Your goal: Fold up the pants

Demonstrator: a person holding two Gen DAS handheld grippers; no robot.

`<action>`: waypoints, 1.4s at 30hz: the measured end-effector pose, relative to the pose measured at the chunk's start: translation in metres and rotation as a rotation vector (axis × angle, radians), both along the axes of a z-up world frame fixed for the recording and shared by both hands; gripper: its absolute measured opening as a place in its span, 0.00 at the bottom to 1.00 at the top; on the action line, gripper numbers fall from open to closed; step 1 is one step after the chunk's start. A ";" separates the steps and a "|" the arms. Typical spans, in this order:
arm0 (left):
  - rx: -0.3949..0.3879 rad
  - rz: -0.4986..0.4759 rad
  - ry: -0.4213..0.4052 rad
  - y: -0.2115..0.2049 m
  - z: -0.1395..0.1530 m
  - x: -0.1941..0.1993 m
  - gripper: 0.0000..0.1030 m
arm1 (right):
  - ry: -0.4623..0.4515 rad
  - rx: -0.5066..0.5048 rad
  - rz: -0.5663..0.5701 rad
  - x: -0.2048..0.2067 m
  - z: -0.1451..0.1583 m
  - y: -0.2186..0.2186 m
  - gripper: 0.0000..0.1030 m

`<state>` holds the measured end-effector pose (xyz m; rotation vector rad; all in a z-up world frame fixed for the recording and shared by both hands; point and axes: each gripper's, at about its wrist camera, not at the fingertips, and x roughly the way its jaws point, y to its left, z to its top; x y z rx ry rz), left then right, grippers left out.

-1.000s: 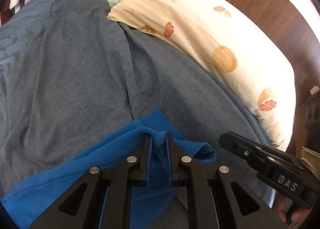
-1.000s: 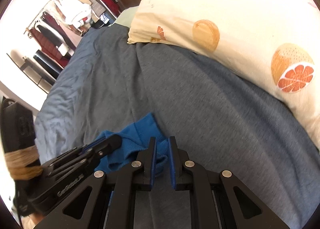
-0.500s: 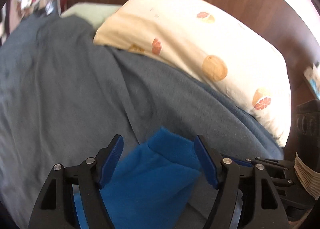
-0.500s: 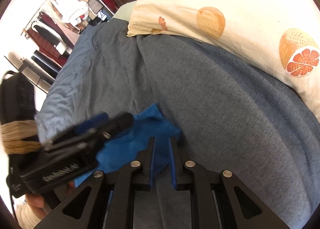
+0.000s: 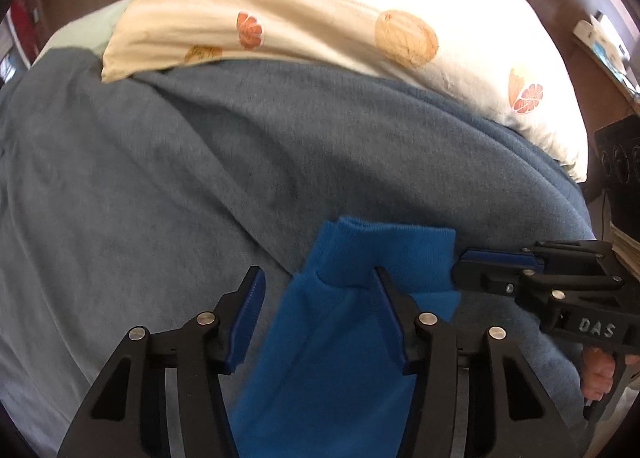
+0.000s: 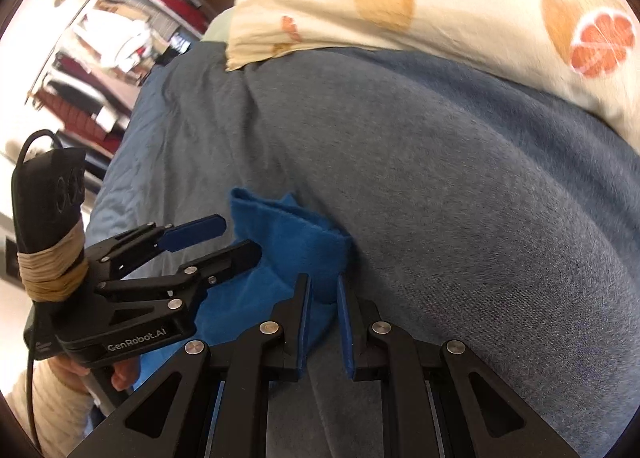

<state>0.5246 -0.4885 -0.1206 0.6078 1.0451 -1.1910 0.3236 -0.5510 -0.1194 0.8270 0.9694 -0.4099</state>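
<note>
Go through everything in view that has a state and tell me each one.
Blue pants: lying on the grey blanket, cuff end pinched.
Left gripper: jaws open, just been closing, astride the pants.
Right gripper: shut on the pants.
Pillow: resting on the blanket.

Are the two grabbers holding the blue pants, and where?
The right gripper pinches the blue pants at the cuff corner. The left gripper has just been closing around the other side of the cuff, gripping nothing yet.

Daylit, soft shadows; fisheye edges warped, slight blur.
</note>
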 end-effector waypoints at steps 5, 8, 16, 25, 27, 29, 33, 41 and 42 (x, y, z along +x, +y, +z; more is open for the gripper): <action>-0.013 -0.014 -0.096 -0.006 0.010 0.020 0.43 | 0.030 -0.013 -0.069 -0.010 -0.007 -0.003 0.14; 0.015 -0.040 -0.074 -0.019 -0.001 0.027 0.31 | 0.038 -0.001 -0.080 -0.010 -0.015 -0.001 0.14; 0.030 -0.149 0.193 -0.044 -0.026 0.036 0.25 | -0.025 0.032 -0.080 -0.003 -0.023 -0.006 0.16; 0.077 -0.165 0.349 -0.049 -0.052 0.060 0.28 | -0.072 0.044 -0.059 0.014 -0.030 -0.007 0.22; 0.079 -0.162 0.386 -0.047 -0.054 0.069 0.28 | -0.076 0.038 -0.048 0.018 -0.028 -0.006 0.22; 0.082 -0.173 0.399 -0.042 -0.054 0.071 0.28 | -0.086 0.027 -0.025 0.021 -0.026 -0.003 0.22; 0.091 -0.202 0.406 -0.045 -0.057 0.076 0.28 | -0.086 0.040 -0.019 0.025 -0.026 -0.001 0.22; 0.114 -0.215 0.419 -0.051 -0.054 0.066 0.27 | -0.084 0.050 0.008 0.023 -0.017 0.005 0.22; 0.115 -0.205 0.438 -0.052 -0.056 0.068 0.27 | -0.078 0.050 0.003 0.024 -0.020 0.004 0.22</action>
